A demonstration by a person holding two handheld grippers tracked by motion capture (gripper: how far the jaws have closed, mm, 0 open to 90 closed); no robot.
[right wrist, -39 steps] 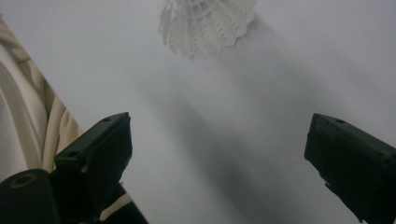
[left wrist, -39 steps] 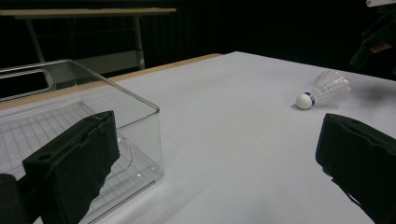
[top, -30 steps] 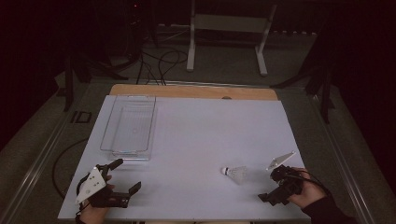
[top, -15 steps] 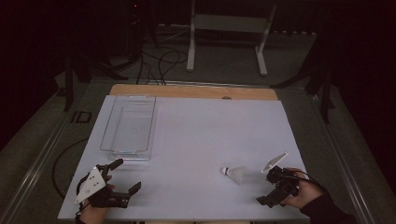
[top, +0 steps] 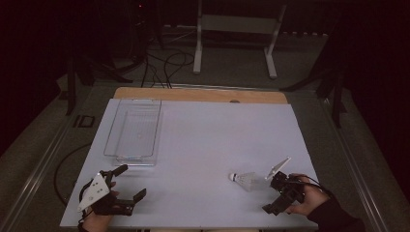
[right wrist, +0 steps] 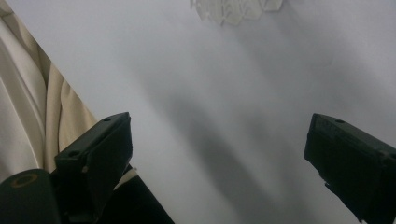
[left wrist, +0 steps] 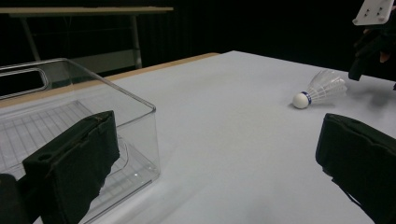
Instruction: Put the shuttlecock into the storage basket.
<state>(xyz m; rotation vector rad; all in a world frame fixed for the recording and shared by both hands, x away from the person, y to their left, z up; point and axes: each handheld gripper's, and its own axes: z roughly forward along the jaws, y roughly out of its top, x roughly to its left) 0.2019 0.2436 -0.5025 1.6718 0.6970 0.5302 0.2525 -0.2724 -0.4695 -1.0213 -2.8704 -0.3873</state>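
A white shuttlecock [top: 245,180] lies on its side on the white table [top: 217,135], cork tip to the left. My right gripper [top: 274,195] hovers just right of its feather skirt, open, jaws wide and nothing between them. In the right gripper view the jaws [right wrist: 217,135] point down at bare table, with the feather edge [right wrist: 233,8] at the top. My left gripper [top: 129,182] rests open at the front left corner. Its own view has the shuttlecock [left wrist: 321,89] far ahead to the right, between the spread jaws.
A clear plastic bin [top: 133,130] stands empty at the left, just beyond my left gripper, its near corner [left wrist: 140,109] close to the left jaw. Beige cloth [right wrist: 28,112] hangs past the table's front edge. A metal stand [top: 237,29] is behind the table.
My right gripper has edged slightly left toward the shuttlecock's skirt and tilted a little. The shuttlecock and the left gripper have stayed put.
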